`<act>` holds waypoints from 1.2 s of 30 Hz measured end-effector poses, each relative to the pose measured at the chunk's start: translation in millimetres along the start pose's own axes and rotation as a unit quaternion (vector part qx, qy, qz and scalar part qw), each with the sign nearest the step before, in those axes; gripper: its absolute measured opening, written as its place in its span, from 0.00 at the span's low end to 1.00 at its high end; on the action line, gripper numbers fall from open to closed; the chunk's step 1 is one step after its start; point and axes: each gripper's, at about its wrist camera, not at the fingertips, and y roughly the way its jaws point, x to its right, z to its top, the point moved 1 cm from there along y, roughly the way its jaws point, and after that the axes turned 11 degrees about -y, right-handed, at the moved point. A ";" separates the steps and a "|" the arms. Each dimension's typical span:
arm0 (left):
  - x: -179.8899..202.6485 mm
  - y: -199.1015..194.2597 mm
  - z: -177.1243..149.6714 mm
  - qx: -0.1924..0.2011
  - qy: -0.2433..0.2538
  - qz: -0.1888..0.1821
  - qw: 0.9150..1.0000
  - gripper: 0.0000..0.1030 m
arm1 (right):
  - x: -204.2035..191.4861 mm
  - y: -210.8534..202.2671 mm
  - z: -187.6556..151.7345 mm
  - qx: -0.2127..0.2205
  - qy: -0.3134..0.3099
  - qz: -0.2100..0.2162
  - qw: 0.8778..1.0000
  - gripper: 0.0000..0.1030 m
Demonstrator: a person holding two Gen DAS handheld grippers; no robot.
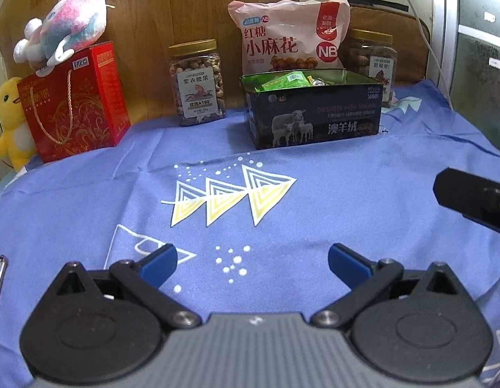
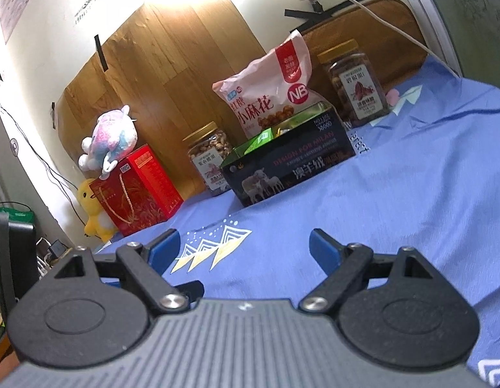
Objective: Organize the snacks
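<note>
1. Both grippers hover empty over the blue cloth [image 1: 347,174]: left hand-held gripper [image 1: 252,263] spread, right hand-held gripper [image 2: 244,248] spread.
2. Snack packets [image 1: 284,81] lie inside the dark tin [image 1: 314,119] near the table's far edge.
3. Pink snack bag [image 1: 290,32] stands behind it, between two nut jars [image 1: 198,82].

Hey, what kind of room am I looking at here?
Probably a bedroom or other home room: a blue printed sheet covers the surface, plush toys sit at the back, and snack jars line a wooden board.
</note>
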 end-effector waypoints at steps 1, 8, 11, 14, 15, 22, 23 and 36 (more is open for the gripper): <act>0.6 0.8 -0.8 0.001 0.003 0.002 1.000 1.00 | 0.4 0.9 -0.2 0.000 0.001 0.001 1.000 0.86; 1.4 3.2 -6.2 -0.008 0.003 0.000 1.000 1.00 | 2.3 2.7 -3.1 -0.003 0.005 0.002 1.000 0.86; 1.9 3.5 -7.6 -0.009 0.007 0.001 1.000 1.00 | 2.6 3.0 -4.1 -0.002 0.009 0.002 1.000 0.86; 2.0 3.0 -8.9 -0.007 0.008 0.002 1.000 1.00 | 2.9 3.9 -5.3 -0.004 0.010 0.002 1.000 0.86; 1.4 3.3 -8.5 -0.007 0.009 0.002 1.000 1.00 | 2.6 4.1 -5.6 -0.004 0.010 0.002 1.000 0.86; 2.7 2.7 -10.0 -0.004 0.013 0.003 1.000 1.00 | 3.0 2.9 -5.2 0.000 0.009 0.000 1.000 0.86; 2.5 2.1 -10.3 -0.002 0.012 0.003 1.000 1.00 | 3.0 2.2 -5.4 0.002 0.009 -0.001 1.000 0.86; 1.0 -4.5 -8.1 0.035 0.022 0.051 0.998 1.00 | 2.5 -1.0 -5.0 0.009 0.005 -0.004 1.000 0.86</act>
